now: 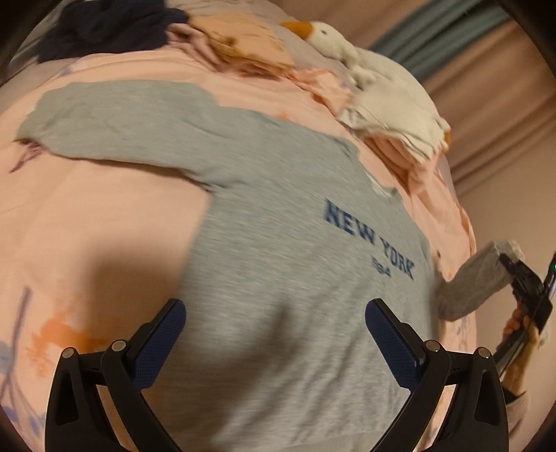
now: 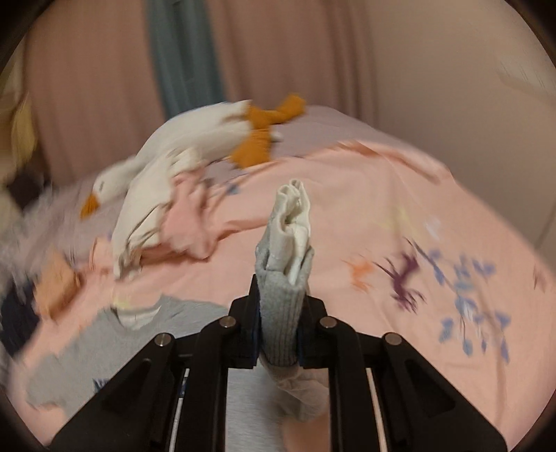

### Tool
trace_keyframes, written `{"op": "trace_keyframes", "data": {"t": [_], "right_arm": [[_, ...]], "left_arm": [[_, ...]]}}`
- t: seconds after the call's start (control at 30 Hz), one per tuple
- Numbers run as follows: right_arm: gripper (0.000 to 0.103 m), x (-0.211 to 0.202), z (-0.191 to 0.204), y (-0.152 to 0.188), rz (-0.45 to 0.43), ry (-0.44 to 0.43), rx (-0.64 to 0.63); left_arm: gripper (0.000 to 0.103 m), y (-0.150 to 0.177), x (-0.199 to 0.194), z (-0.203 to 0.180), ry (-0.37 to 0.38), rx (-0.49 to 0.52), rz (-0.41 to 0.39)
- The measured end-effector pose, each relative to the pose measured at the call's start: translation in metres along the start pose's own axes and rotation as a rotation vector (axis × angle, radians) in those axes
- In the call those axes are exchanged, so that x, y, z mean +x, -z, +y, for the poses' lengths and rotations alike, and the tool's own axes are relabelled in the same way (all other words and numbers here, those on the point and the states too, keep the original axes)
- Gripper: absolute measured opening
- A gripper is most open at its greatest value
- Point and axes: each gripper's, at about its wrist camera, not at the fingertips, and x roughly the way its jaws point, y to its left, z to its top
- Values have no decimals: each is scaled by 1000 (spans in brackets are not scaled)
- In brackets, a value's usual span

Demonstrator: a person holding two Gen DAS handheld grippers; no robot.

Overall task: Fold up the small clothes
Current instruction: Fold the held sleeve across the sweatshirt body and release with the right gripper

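A grey sweatshirt point(image 1: 278, 226) printed NEW YORK lies spread on the pink bed cover point(image 1: 104, 226), one sleeve stretched toward the upper left. My left gripper point(image 1: 274, 313) hovers above its body, open with nothing between its blue pads. At the right edge of the left wrist view, my right gripper point(image 1: 507, 267) lifts the sweatshirt's other sleeve point(image 1: 476, 281) off the bed. In the right wrist view my right gripper point(image 2: 279, 313) is shut on that grey ribbed cuff point(image 2: 281, 306), whose white lining sticks up past the fingers. The sweatshirt's body point(image 2: 114, 333) shows at lower left.
A white plush goose point(image 1: 378, 80) with orange beak and feet lies at the bed's far side on pink clothes point(image 1: 326, 87). Dark blue point(image 1: 104, 27) and peach garments point(image 1: 239, 38) are heaped at the back. Curtains point(image 2: 243, 52) hang behind. A hand point(image 1: 521, 333) grips the right tool.
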Motion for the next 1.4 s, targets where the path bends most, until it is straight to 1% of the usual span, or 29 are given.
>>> {"op": "trace_keyframes", "data": {"t": [0.1,0.13,0.17,0.23,0.27,0.33,0.37,0.4,0.43,0.47,0.53,0.57,0.63,0.67,0.73,0.77,0.8,0.83,0.9,0.93,0.97,1.03,1.1,1.2,1.27,1.3,1.33,1.37,1.4], "right_arm": [[16,10,68,15,13,3,-178],[16,12,84,22,17,4,-218],[16,17,110,34,27,6,-288],[16,28,140,53,47,17,-387],[16,36,157,70,67,18,-451],[16,49,177,92,100,21,-530],[20,58,189,110,126,28,-591],[23,62,197,119,140,32,-632],[33,68,203,133,163,34,-682],[46,72,206,141,185,37,-710],[59,70,205,147,206,23,-723],[60,64,201,146,203,-15,-719],[63,52,192,139,198,-79,-691],[63,41,179,129,201,-155,-630],[66,31,156,119,205,-255,-505],[67,26,137,110,198,-291,-416],[67,24,118,105,190,-300,-332],[67,26,93,97,187,-284,-233],[65,36,60,91,193,-213,-115],[60,46,39,89,207,-147,-50],[52,55,23,88,219,-103,-1],[49,70,2,89,239,-72,60],[49,88,-12,92,272,-72,124],[47,103,-13,91,295,-104,160],[36,116,-8,94,321,-131,149],[34,124,-5,95,349,-117,130],[32,129,-8,93,368,-96,115],[34,132,-8,92,370,-84,110],[35,129,-11,90,353,-101,126]], "left_arm": [[102,-6,-9,20,-13,-43,-20],[102,-7,-11,26,-18,-56,-23],[102,-9,-12,30,-21,-65,-26],[102,-12,-14,41,-30,-80,-30],[102,-13,-14,45,-33,-85,-31],[102,-16,-14,53,-44,-93,-33],[102,-18,-12,54,-50,-96,-32],[102,-21,-10,57,-59,-100,-28],[102,-24,-9,59,-67,-103,-24],[102,-26,-8,61,-71,-106,-22],[102,-30,-9,66,-71,-113,-34],[102,-33,-9,69,-68,-122,-39],[102,-39,-11,77,-38,-148,-48],[102,-41,-12,80,-26,-161,-52],[102,-45,-16,85,-8,-178,-66],[102,-47,-18,87,-7,-181,-72],[102,-48,-21,89,-16,-181,-81],[102,-49,-23,90,-25,-181,-86],[102,-51,-26,96,-33,-189,-91],[102,-52,-26,98,-35,-195,-90],[102,-54,-26,101,-41,-204,-91],[102,-58,-24,105,-43,-219,-101],[102,-63,-23,111,-35,-248,-110],[102,-71,-18,115,-11,-285,-119],[102,-75,-12,116,-12,-303,-115],[102,-77,-11,117,-18,-310,-109],[102,-78,-8,117,-22,-314,-103],[102,-79,-6,116,-25,-317,-98],[102,-79,-5,117,-26,-315,-96]]}}
